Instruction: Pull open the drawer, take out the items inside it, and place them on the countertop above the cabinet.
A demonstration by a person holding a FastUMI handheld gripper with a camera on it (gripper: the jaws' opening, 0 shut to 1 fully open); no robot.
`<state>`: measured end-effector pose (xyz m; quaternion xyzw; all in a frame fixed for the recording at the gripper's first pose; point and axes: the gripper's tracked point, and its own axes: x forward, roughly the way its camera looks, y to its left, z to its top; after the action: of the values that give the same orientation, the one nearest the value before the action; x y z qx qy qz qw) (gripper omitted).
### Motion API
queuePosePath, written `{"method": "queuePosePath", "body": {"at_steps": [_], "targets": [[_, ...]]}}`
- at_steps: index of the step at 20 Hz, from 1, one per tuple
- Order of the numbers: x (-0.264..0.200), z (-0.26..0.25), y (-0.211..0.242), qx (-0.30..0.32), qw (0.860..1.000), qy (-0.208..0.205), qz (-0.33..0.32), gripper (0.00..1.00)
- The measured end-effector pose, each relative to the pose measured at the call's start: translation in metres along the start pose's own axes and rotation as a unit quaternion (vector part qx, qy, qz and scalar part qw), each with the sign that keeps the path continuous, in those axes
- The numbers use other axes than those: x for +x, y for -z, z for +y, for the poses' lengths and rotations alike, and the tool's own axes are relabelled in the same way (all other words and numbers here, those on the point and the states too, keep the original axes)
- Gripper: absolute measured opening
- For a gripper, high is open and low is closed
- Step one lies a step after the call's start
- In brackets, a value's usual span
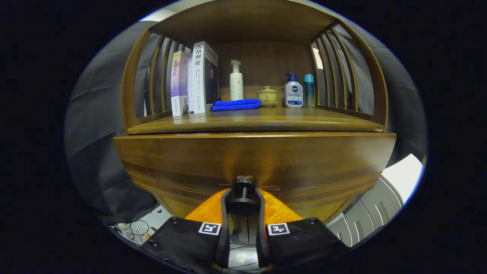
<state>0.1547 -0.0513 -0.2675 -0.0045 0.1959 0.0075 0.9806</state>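
Dark cloth backs the booth, and across the middle of the frame stands the wooden cabinet (pixel 255 152), its countertop (pixel 255 121) already carrying books (pixel 194 78), a blue cloth (pixel 236 104) and bottles (pixel 293 91). Below it the drawer (pixel 190 163) front looks shut, solid and stiff; I judge it will slide heavily, so a straight pull suits it. Its small knob (pixel 244 187) at lower centre is the only hold (hard, probably slick). My gripper (pixel 243 201) has its fingers nearly closed, one on each side of the knob and seemingly pressing it.
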Motion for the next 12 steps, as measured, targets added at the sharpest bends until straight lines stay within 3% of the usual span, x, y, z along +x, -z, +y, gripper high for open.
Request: {"method": "queuePosePath", "body": {"at_steps": [12], "targets": [[-0.07, 0.007, 0.032, -0.03, 0.999, -0.01, -0.001, 0.3]]}}
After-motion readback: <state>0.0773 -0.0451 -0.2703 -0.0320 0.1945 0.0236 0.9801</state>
